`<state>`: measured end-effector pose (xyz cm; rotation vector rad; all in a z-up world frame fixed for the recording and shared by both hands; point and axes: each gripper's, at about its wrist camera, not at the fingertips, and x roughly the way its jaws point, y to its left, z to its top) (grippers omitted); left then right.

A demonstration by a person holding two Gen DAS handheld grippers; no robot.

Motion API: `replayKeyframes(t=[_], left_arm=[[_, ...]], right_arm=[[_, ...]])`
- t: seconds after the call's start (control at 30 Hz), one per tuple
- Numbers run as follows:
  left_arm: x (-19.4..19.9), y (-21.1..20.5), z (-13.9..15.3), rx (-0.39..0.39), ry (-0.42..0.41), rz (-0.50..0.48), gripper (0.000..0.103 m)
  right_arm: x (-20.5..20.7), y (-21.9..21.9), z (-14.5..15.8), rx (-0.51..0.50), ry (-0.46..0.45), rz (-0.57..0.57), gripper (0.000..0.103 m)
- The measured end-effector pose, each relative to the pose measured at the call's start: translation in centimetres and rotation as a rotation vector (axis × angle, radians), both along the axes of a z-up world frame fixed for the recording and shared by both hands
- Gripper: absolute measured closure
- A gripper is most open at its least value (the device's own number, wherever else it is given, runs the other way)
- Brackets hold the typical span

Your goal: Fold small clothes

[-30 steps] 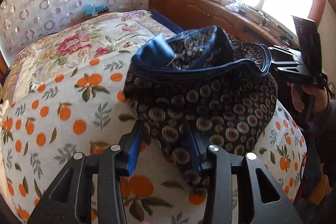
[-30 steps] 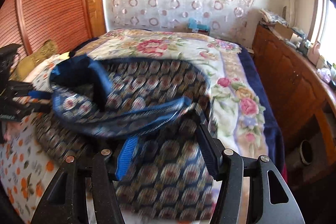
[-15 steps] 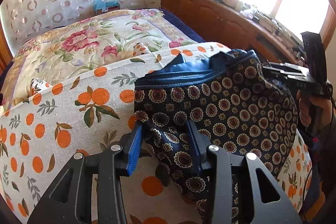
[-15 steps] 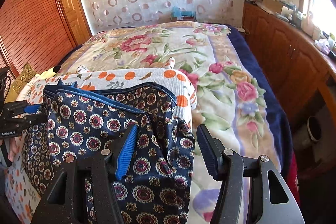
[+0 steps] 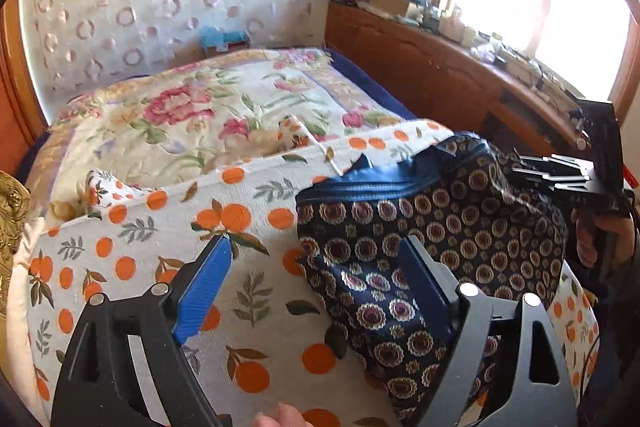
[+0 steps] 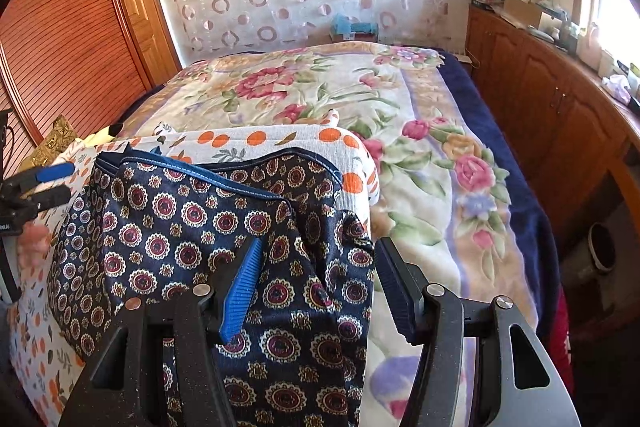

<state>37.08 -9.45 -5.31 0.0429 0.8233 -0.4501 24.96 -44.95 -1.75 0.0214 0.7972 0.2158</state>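
On the bed (image 5: 240, 115), left gripper (image 5: 316, 267) just opened; right gripper (image 6: 316, 267) open over the shorts (image 6: 192, 227).

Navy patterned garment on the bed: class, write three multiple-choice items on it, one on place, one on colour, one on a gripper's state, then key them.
1. Where does the navy patterned garment lie?
A. on the orange-print cloth
B. on the wooden cabinet
C. on the floor

2. What colour is the garment's edge band?
A. red
B. blue
C. yellow

3. How do the left gripper's jaws stand?
A. clamped on the garment
B. shut on nothing
C. wide apart

Key: 1 A, the orange-print cloth shows beneath it and around it. 2 B, a plain blue strip runs along its top edge. 3 C, the jaws have just been opening; one finger stands over the bare cloth, the other over the garment, neither pressing it.
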Motion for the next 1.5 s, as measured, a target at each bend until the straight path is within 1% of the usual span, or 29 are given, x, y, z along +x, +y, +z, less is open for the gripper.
replayKeyframes(t=[0.07, 0.17, 0.27, 0.4, 0.47, 0.5, 0.53, 0.57, 0.6, 0.67, 0.77, 0.8, 0.83, 0.87, 0.9, 0.93, 0.97, 1.0, 1.07, 1.1, 1.17, 1.2, 1.23, 1.37, 1.5], left_arm=[[0.3, 0.0, -0.6, -0.002, 0.031, -0.002, 0.017], [0.9, -0.2, -2.0, 0.007, 0.106, -0.004, 0.017], [1.1, -0.5, -3.1, 0.02, 0.157, 0.001, 0.017], [0.9, -0.8, -3.3, 0.02, 0.158, -0.009, 0.017], [0.8, -0.9, -3.3, -0.004, 0.162, -0.021, 0.017], [0.7, -1.0, -3.3, -0.032, 0.163, -0.042, 0.018], [0.5, -1.1, -3.3, -0.049, 0.161, -0.059, 0.022], [0.3, -1.3, -3.2, -0.06, 0.158, -0.071, 0.031], [0.2, -1.5, -3.2, -0.067, 0.158, -0.081, 0.037], [-0.1, -1.9, -3.2, -0.081, 0.163, -0.099, 0.037], [-0.4, -2.1, -3.1, -0.099, 0.168, -0.098, 0.043], [-0.4, -2.2, -3.1, -0.099, 0.167, -0.097, 0.048], [-0.5, -2.3, -3.1, -0.096, 0.166, -0.094, 0.051], [-0.5, -2.3, -3.1, -0.095, 0.166, -0.092, 0.058], [-0.5, -2.3, -3.1, -0.103, 0.173, -0.094, 0.067], [-0.4, -2.3, -3.2, -0.115, 0.184, -0.097, 0.071], [-0.4, -2.4, -3.2, -0.121, 0.191, -0.101, 0.079], [-0.4, -2.6, -3.3, -0.124, 0.197, -0.11, 0.085], [-0.7, -2.9, -3.2, -0.119, 0.19, -0.121, 0.09], [-0.9, -3.1, -3.0, -0.118, 0.18, -0.127, 0.091], [-1.3, -3.3, -2.5, -0.143, 0.17, -0.142, 0.093], [-1.4, -3.2, -2.3, -0.152, 0.166, -0.148, 0.093], [-1.5, -3.3, -2.0, -0.161, 0.162, -0.155, 0.093], [-2.5, -3.0, -0.4, -0.192, 0.124, -0.179, 0.095], [-3.9, -2.0, 1.7, -0.222, 0.068, -0.19, 0.096]], right_arm=[[0.1, 0.0, -0.1, 0.008, 0.009, 0.002, 0.043], [0.2, 0.0, -0.1, 0.01, 0.02, 0.009, 0.043], [0.2, 0.2, -0.2, 0.01, 0.036, 0.012, 0.043], [0.0, 0.3, -0.4, -0.003, 0.071, 0.005, 0.043], [-0.1, 0.3, -0.5, -0.001, 0.09, -0.003, 0.043], [-0.2, 0.3, -0.6, 0.006, 0.097, -0.006, 0.042], [-0.2, 0.1, -0.7, 0.014, 0.107, -0.011, 0.039], [-0.1, 0.1, -0.7, 0.02, 0.117, -0.017, 0.039], [0.0, 0.0, -0.8, 0.031, 0.123, -0.021, 0.038], [0.0, 0.0, -0.8, 0.049, 0.128, -0.022, 0.038], [0.0, 0.3, -0.7, 0.058, 0.127, -0.008, 0.038], [0.0, 0.4, -0.8, 0.06, 0.125, 0.0, 0.038], [0.0, 0.5, -0.9, 0.056, 0.122, 0.004, 0.038], [0.0, 0.4, -1.1, 0.057, 0.121, 0.004, 0.038], [0.0, 0.3, -1.2, 0.063, 0.12, 0.002, 0.039], [0.1, 0.2, -1.3, 0.07, 0.118, 0.001, 0.04], [0.0, 0.0, -1.3, 0.072, 0.113, 0.0, 0.042], [-0.1, -0.1, -1.3, 0.066, 0.103, -0.006, 0.048], [-0.7, 0.0, -1.2, 0.054, 0.076, -0.015, 0.063], [-0.9, 0.0, -1.1, 0.065, 0.066, 0.005, 0.075], [-1.4, 0.4, -1.1, 0.05, 0.059, 0.012, 0.08], [-1.6, 0.7, -1.1, 0.034, 0.054, 0.02, 0.088], [-1.8, 0.9, -1.1, 0.026, 0.046, 0.032, 0.093], [-2.6, 1.8, -0.7, -0.015, 0.018, 0.048, 0.095], [-3.9, 2.2, 0.8, -0.025, -0.05, 0.042, 0.097]])
